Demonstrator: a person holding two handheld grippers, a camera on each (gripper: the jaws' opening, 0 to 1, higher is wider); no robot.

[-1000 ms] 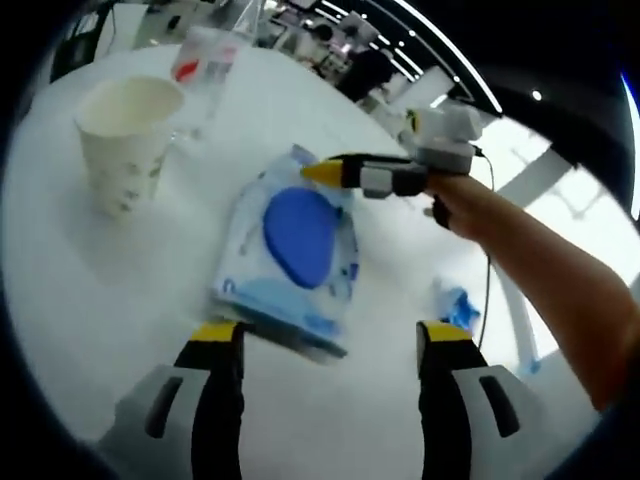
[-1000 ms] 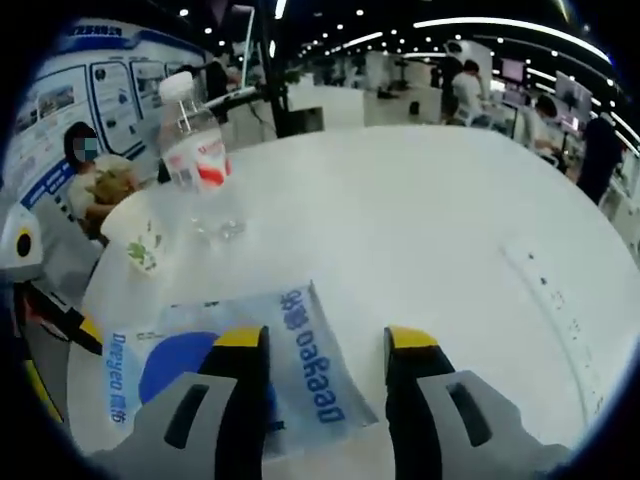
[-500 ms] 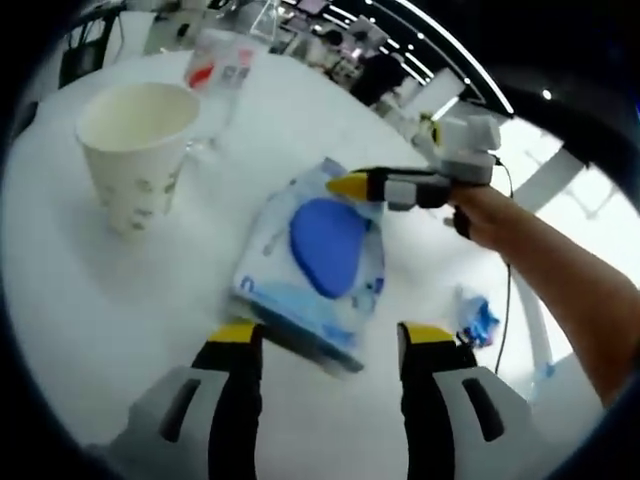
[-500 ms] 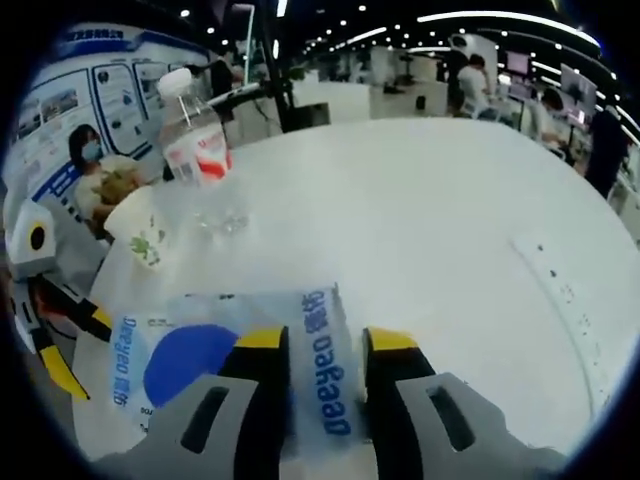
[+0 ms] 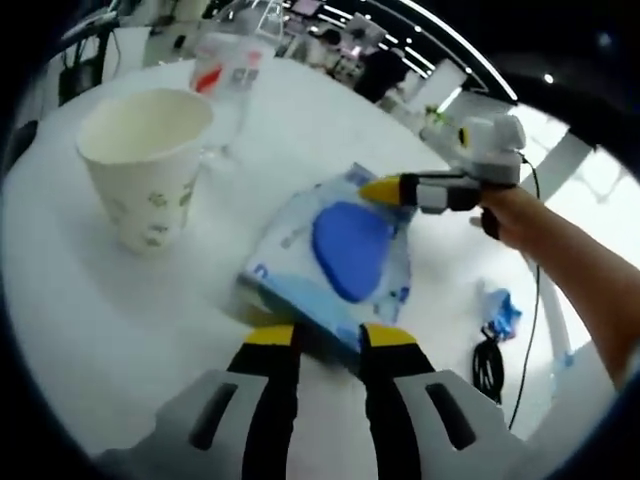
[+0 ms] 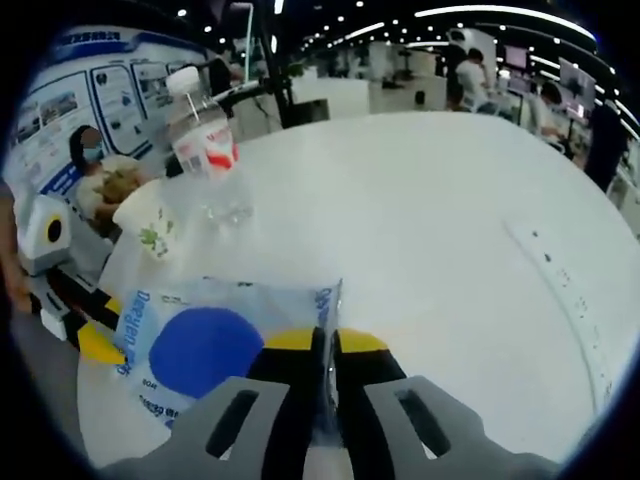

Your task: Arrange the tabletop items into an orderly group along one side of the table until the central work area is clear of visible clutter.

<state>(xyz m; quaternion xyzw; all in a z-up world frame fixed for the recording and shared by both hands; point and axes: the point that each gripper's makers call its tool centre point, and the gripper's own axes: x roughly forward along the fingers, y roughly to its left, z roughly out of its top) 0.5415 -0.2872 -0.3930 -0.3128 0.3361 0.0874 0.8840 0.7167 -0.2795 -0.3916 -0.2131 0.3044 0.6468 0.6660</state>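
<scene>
In the left gripper view, the left gripper [image 5: 330, 342] pinches the near edge of the blue packet [image 5: 340, 250] lying on the white table [image 5: 90, 320]; a paper cup [image 5: 145, 165] stands nearby. In the right gripper view, the right gripper [image 6: 325, 345] is clamped on the packet's opposite edge, a water bottle [image 6: 203, 150] beyond.

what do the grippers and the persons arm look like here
Both grippers have grey plastic bodies with black jaws capped in yellow tips: the left gripper, the right gripper. The arm is bare, with no sleeve in view.
</scene>
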